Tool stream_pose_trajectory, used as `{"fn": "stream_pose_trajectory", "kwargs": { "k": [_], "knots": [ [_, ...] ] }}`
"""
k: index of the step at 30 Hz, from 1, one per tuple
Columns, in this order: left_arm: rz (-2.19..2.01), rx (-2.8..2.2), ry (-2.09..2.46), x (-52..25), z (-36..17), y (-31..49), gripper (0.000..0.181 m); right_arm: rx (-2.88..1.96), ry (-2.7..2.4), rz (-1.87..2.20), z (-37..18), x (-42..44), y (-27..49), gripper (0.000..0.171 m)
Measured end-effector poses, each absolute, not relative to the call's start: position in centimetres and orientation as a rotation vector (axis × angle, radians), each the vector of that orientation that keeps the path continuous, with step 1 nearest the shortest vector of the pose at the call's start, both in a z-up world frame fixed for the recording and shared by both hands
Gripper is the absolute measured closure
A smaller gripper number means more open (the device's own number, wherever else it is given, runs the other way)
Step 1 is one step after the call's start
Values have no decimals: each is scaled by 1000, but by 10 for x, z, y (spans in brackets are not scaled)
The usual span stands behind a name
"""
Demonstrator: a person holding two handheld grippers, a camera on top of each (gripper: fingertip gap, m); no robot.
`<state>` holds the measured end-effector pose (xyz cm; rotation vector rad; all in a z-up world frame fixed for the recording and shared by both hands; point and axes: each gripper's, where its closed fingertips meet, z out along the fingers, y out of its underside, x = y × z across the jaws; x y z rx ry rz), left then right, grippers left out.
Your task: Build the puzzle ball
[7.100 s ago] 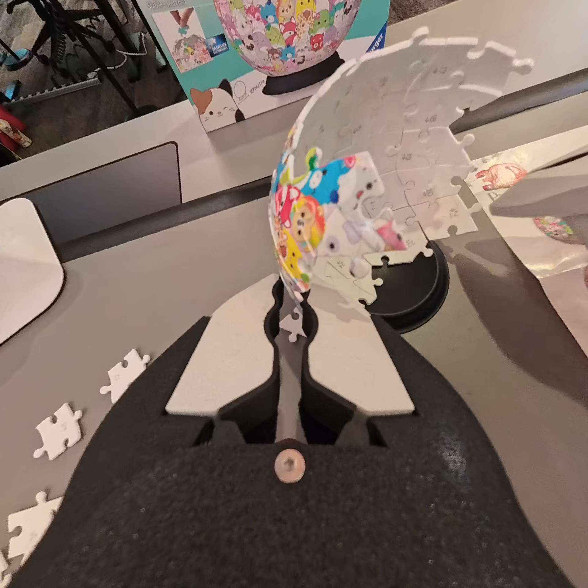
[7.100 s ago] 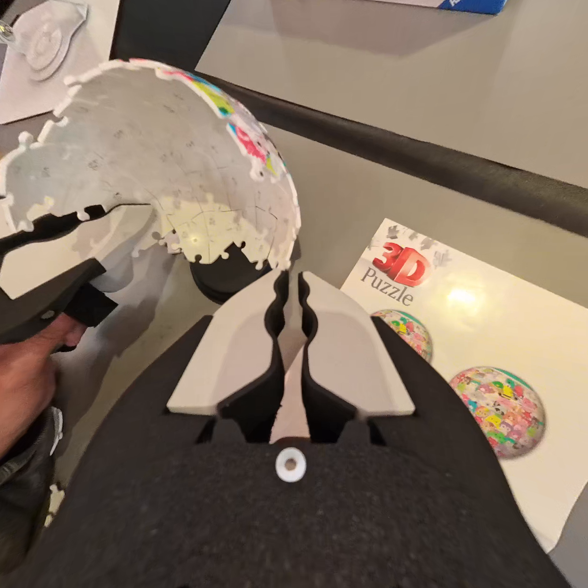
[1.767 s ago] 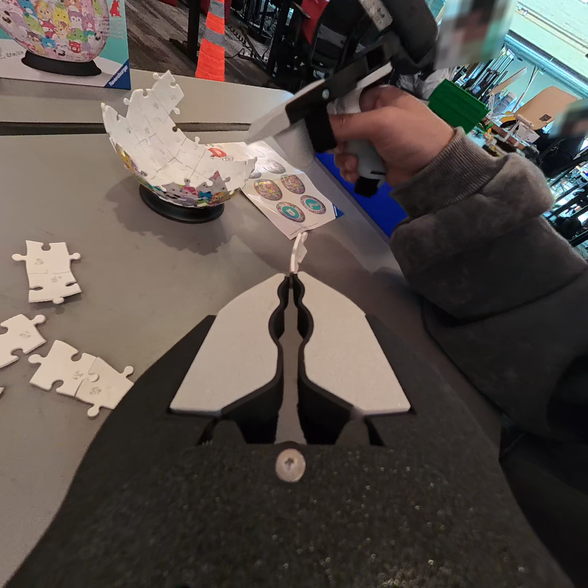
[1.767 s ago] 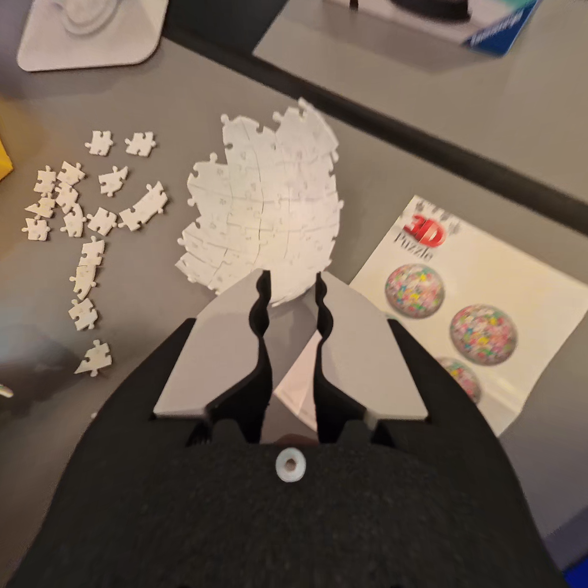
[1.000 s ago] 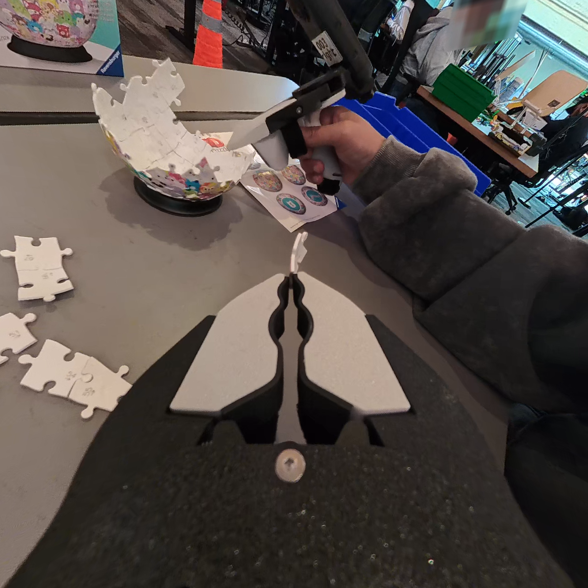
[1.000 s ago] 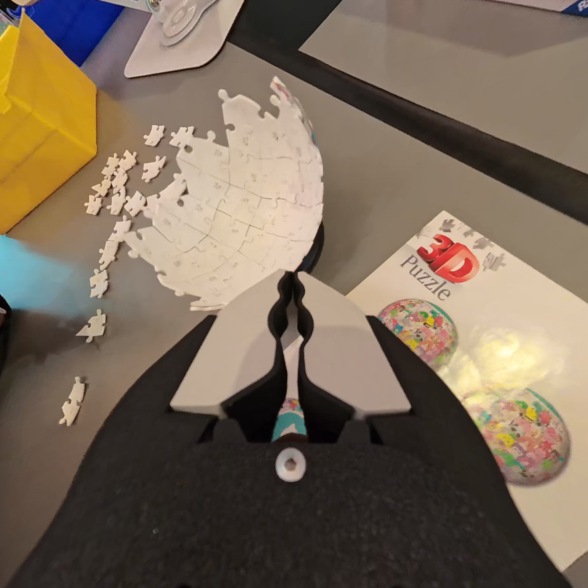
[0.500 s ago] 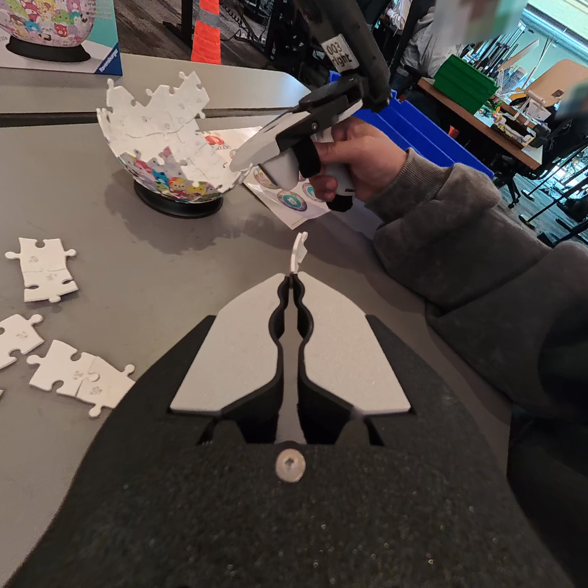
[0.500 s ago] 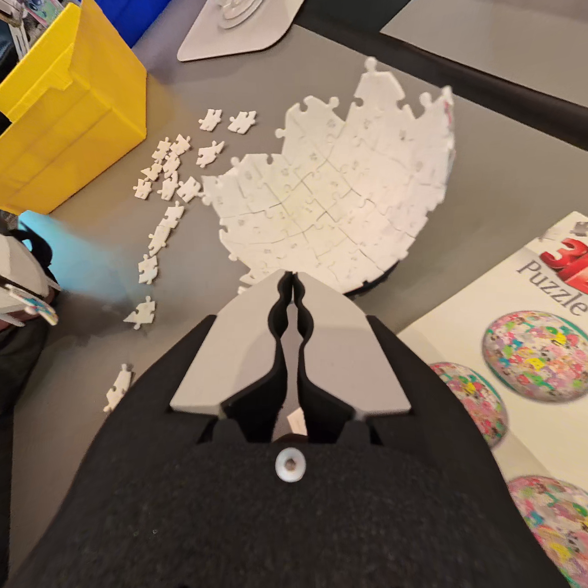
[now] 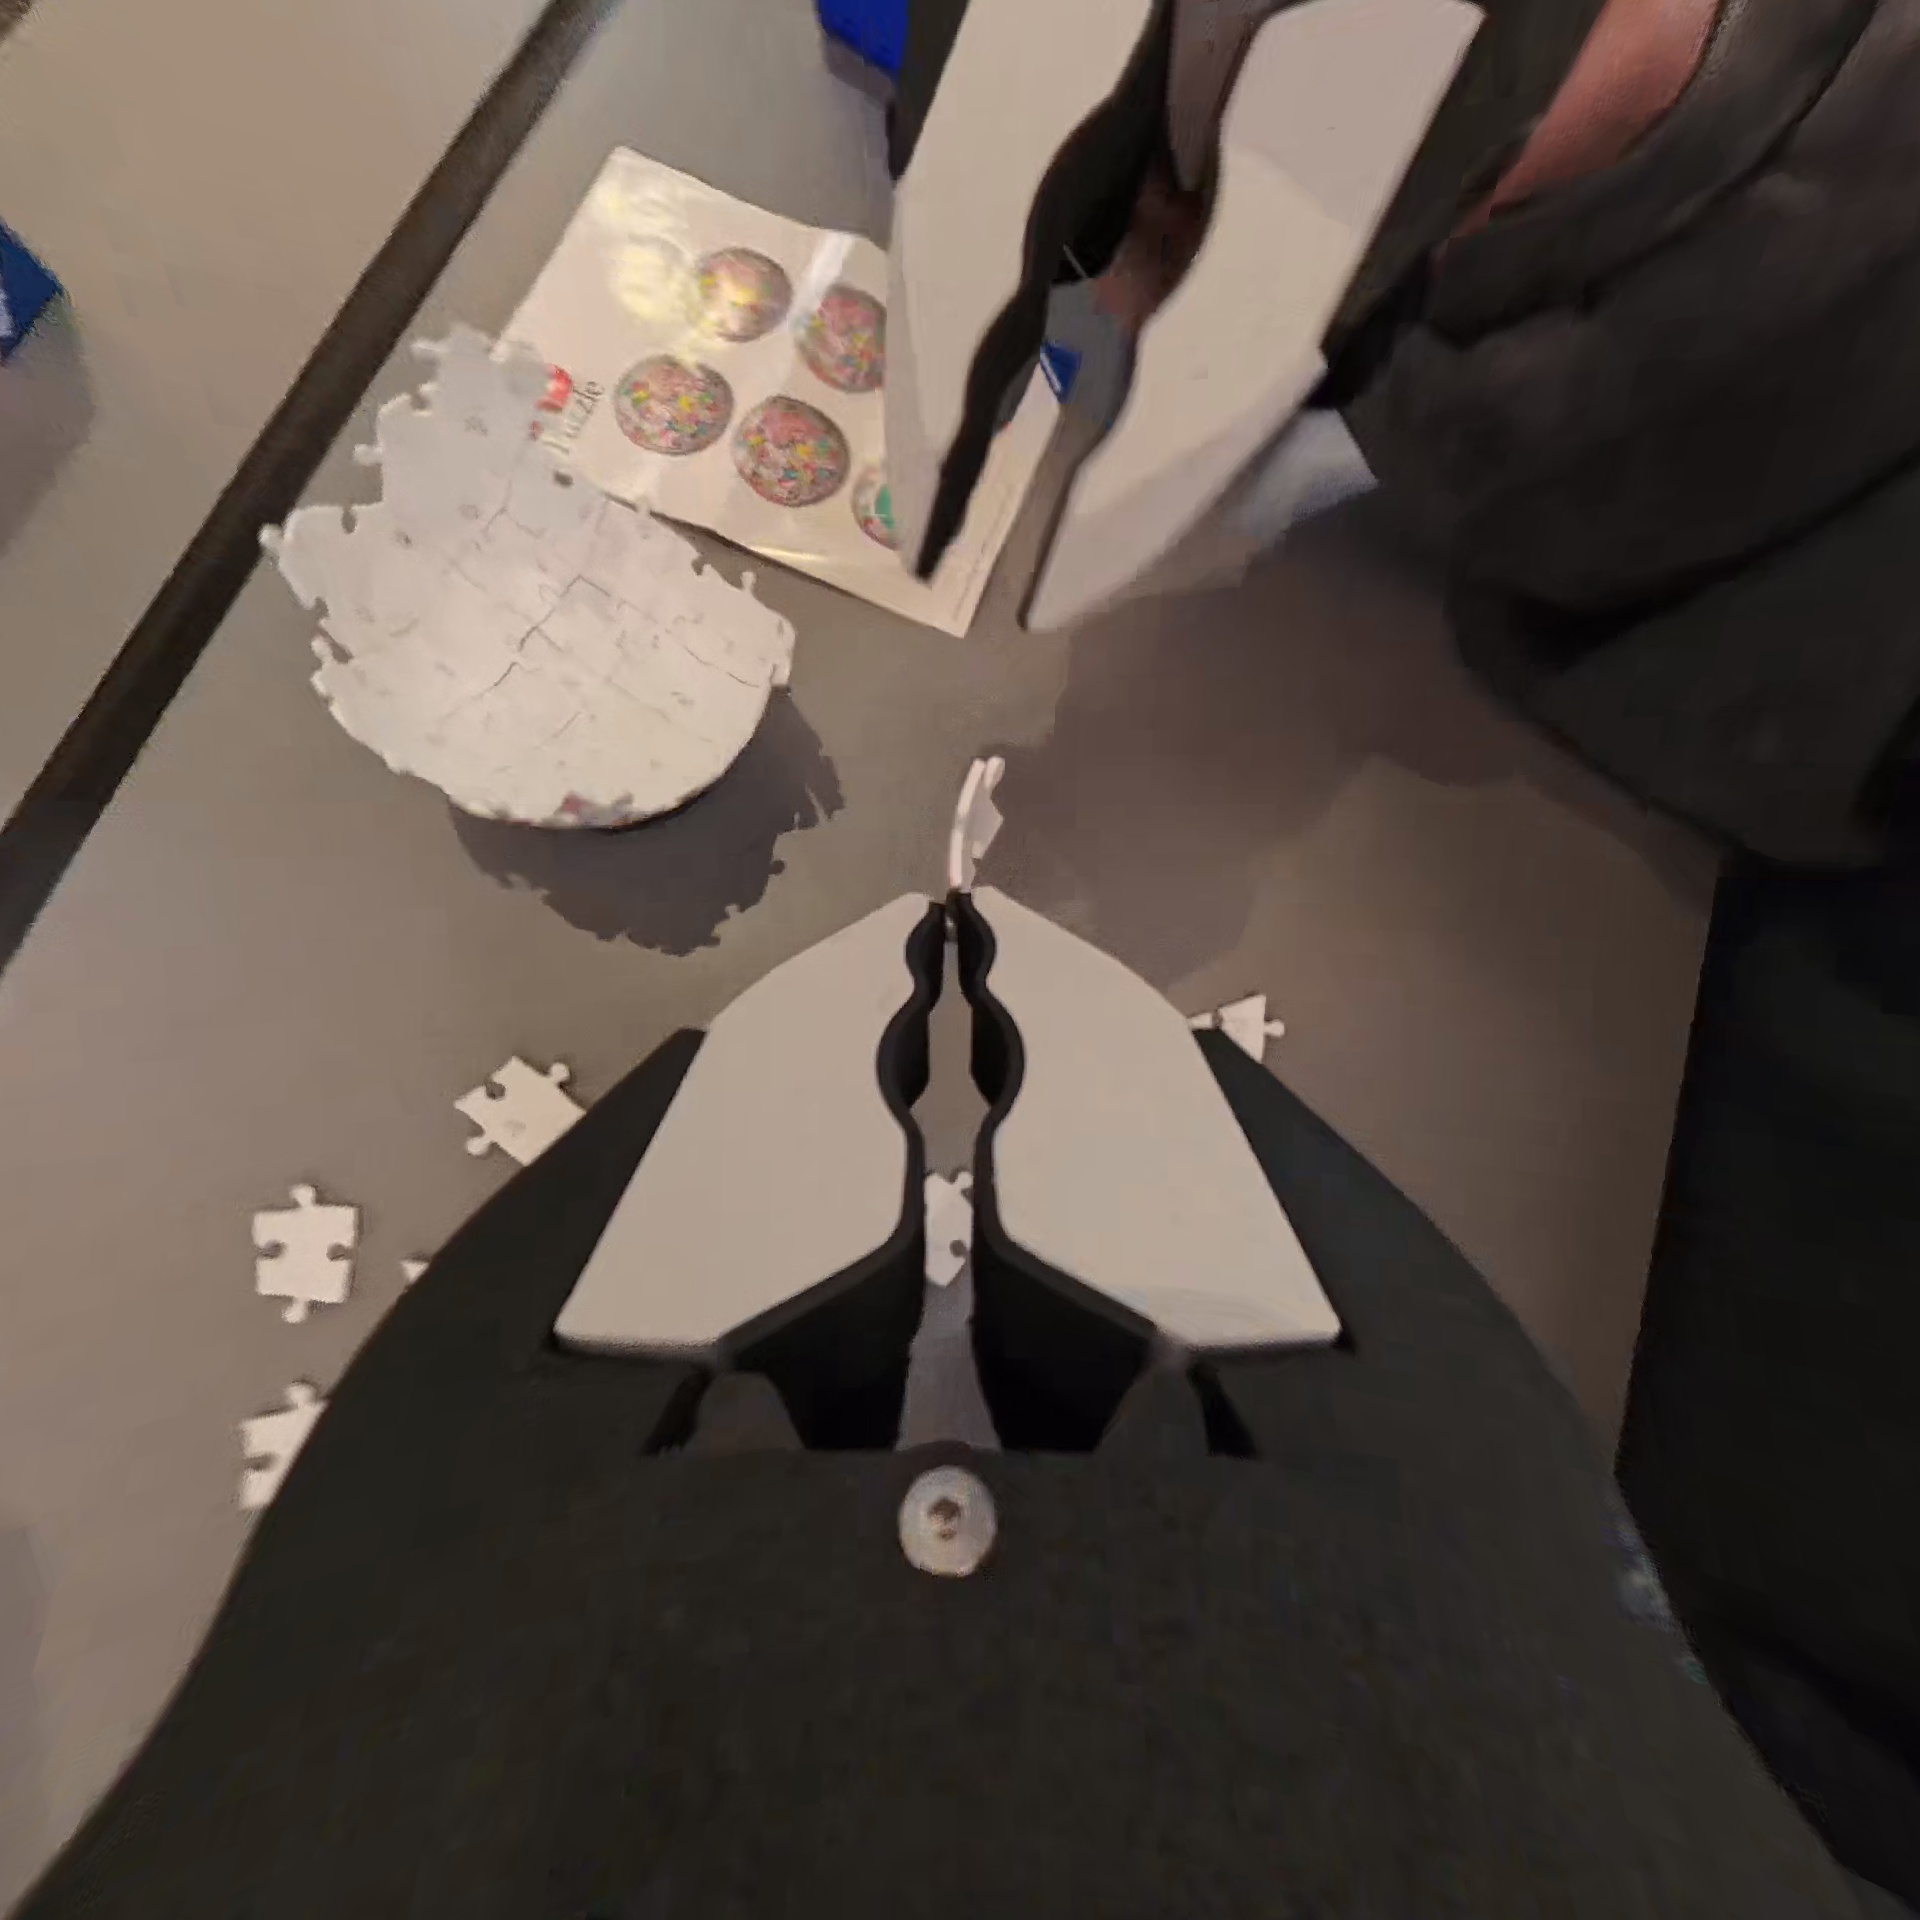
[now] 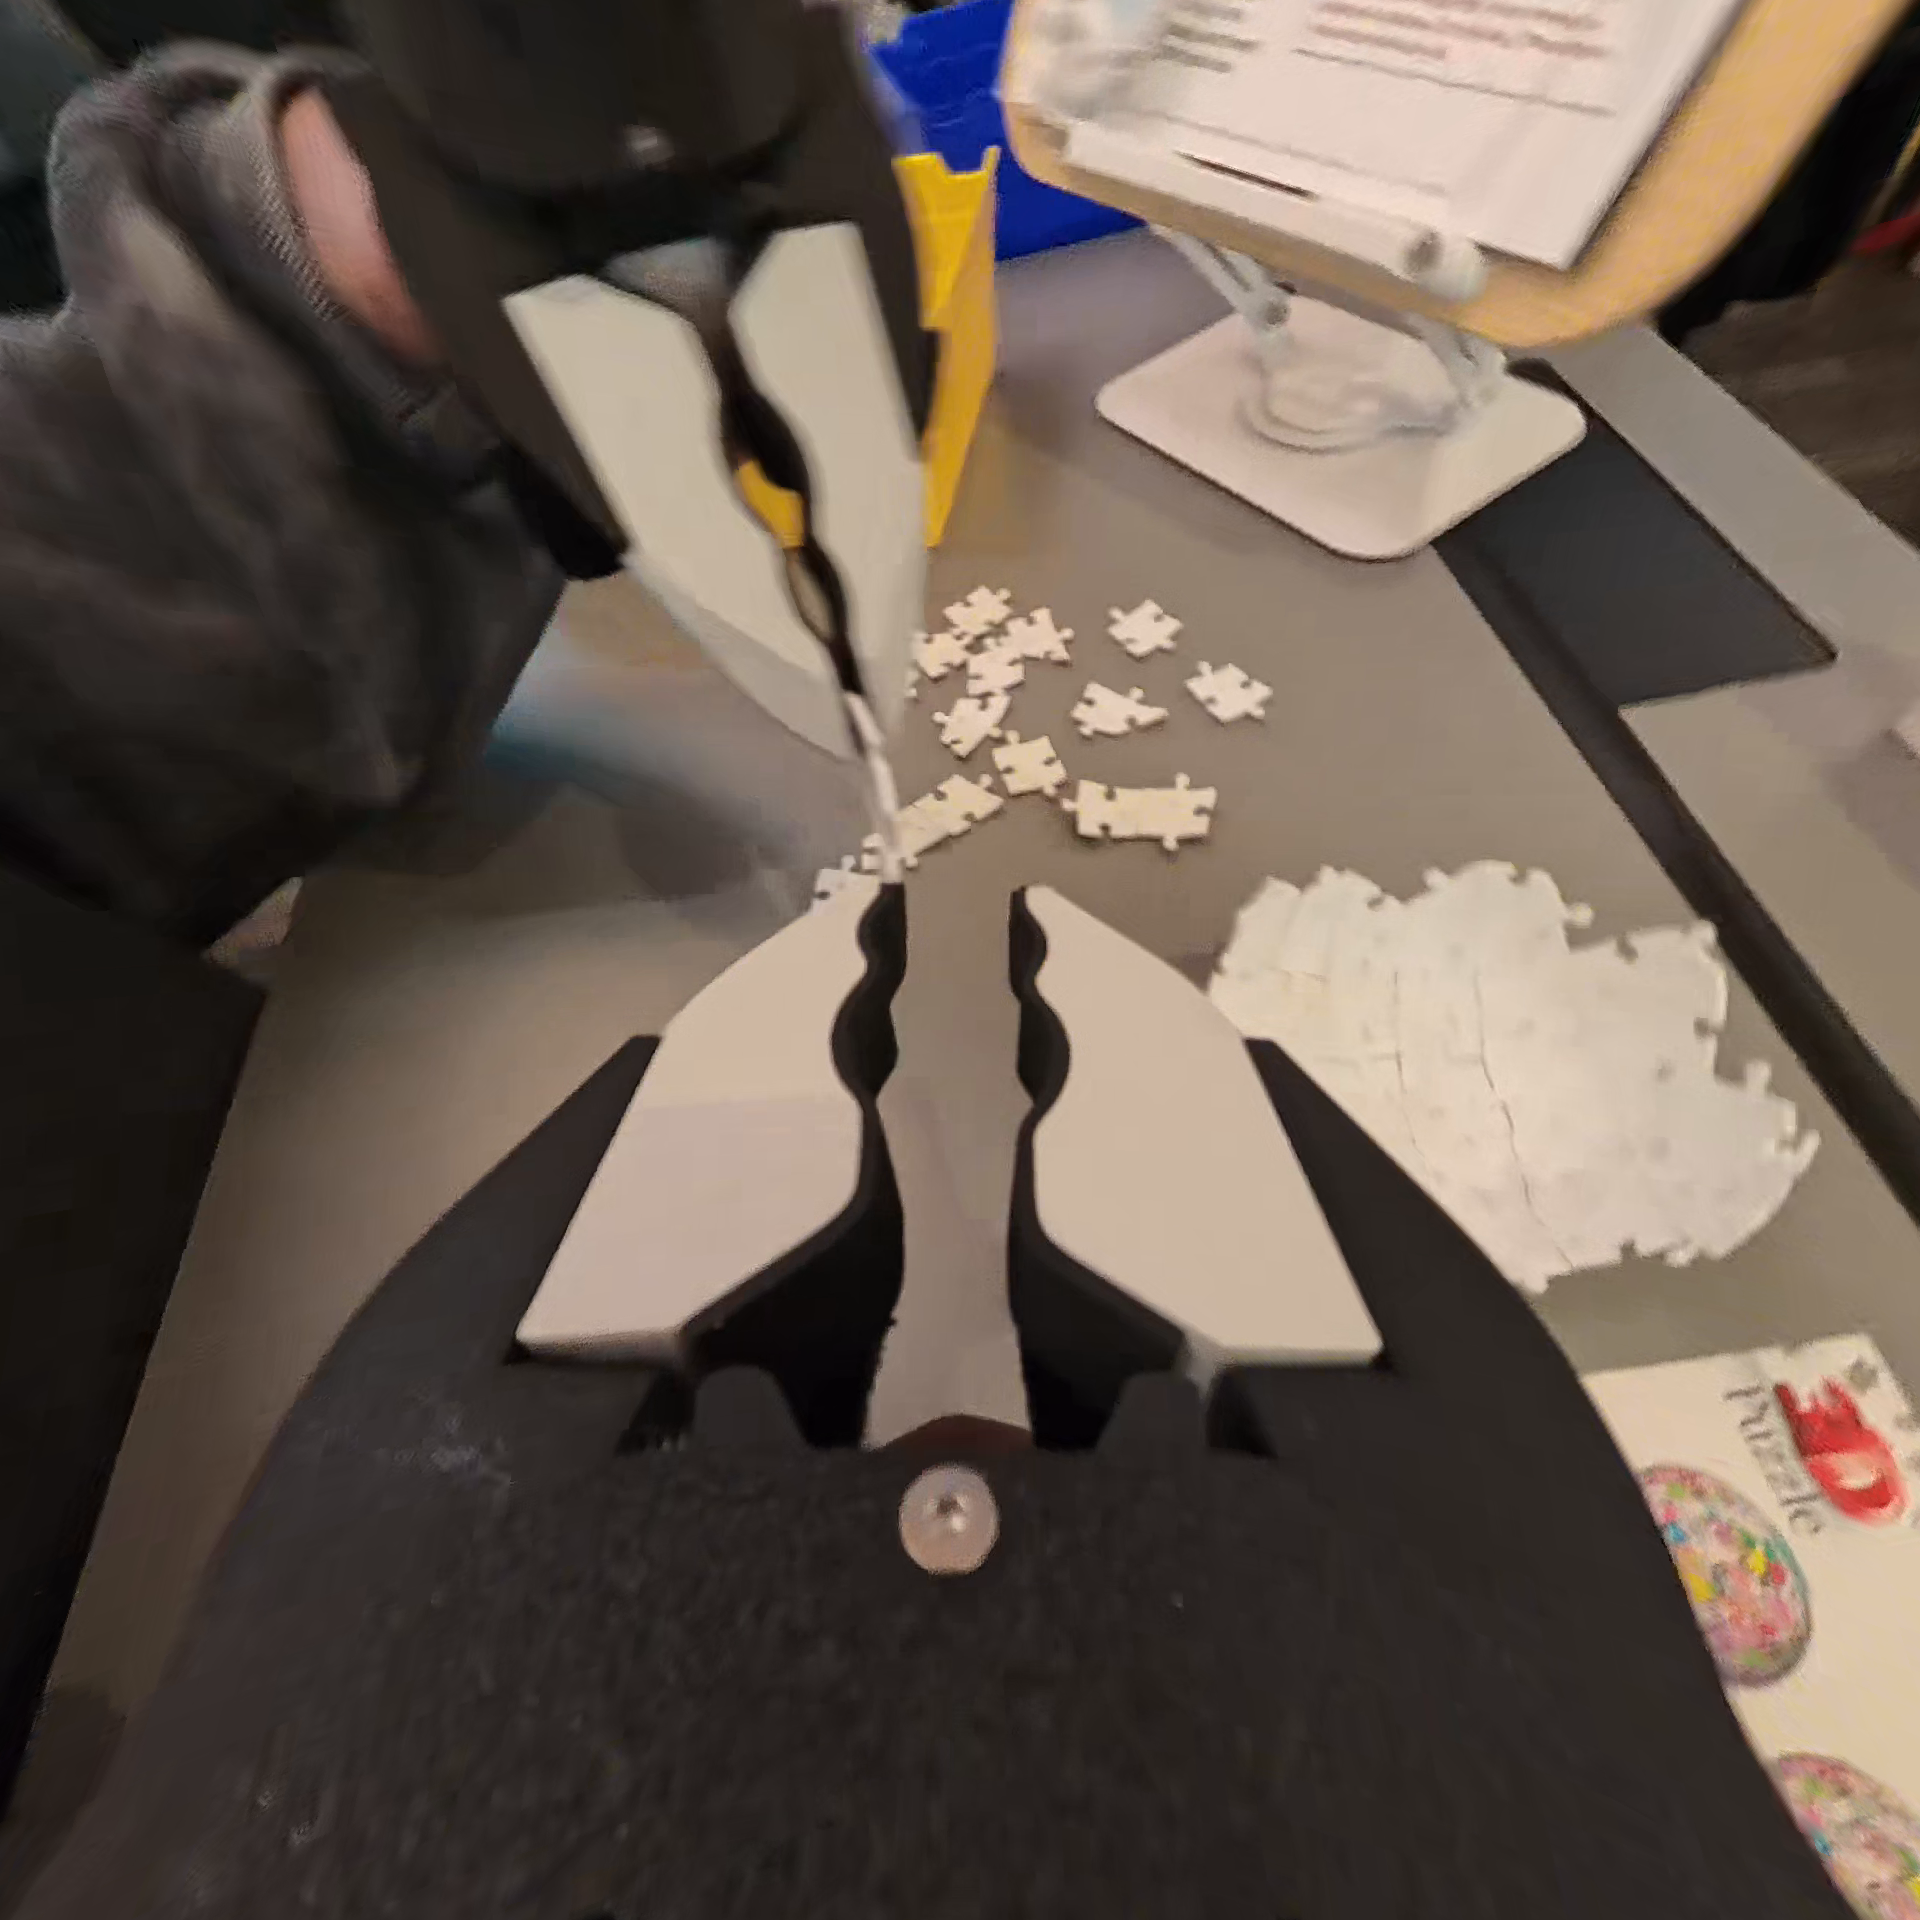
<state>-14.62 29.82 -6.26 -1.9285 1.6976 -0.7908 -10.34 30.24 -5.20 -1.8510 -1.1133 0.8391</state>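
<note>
My left gripper is shut on a white puzzle piece that sticks out edge-on past its tips. The half-built puzzle ball, a white bowl of joined pieces, sits on the grey table to the left. My right gripper points down toward the piece, jaws apart. In the right wrist view my right gripper is open and empty. The left gripper comes in from the upper left, and the piece ends right at my right gripper's left fingertip. The ball lies to the right.
Several loose white pieces lie beyond the grippers, and others sit under the left gripper. A printed leaflet lies beside the ball. A yellow bin and a tablet stand stand at the back. A dark table seam runs behind the ball. The left gripper's tips are roughly 5 cm from the right gripper's. The ball is about equally far from each gripper, around 20 cm. The left camera catches it too, in the left wrist view.
Both grippers have swung to face each other over the table. My right gripper has left the ball and opened. The left gripper still holds the piece, now close to the right gripper's tips.
</note>
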Motion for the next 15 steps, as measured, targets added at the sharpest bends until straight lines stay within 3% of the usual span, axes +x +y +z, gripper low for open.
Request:
{"fn": "stream_pose_trajectory", "kwargs": {
  "k": [4,7,15],
  "knots": [
    [-673,-1908,1900,-133,-57,296,180,-1806,-1237,701,-44,-117,293,155],
    [-639,-1911,1972,-127,-58,291,179,-1868,-1271,685,-55,-112,292,168],
    [-745,-1913,1852,-115,-53,294,179,-1852,-1183,825,-60,-104,292,169]
  ]
}}
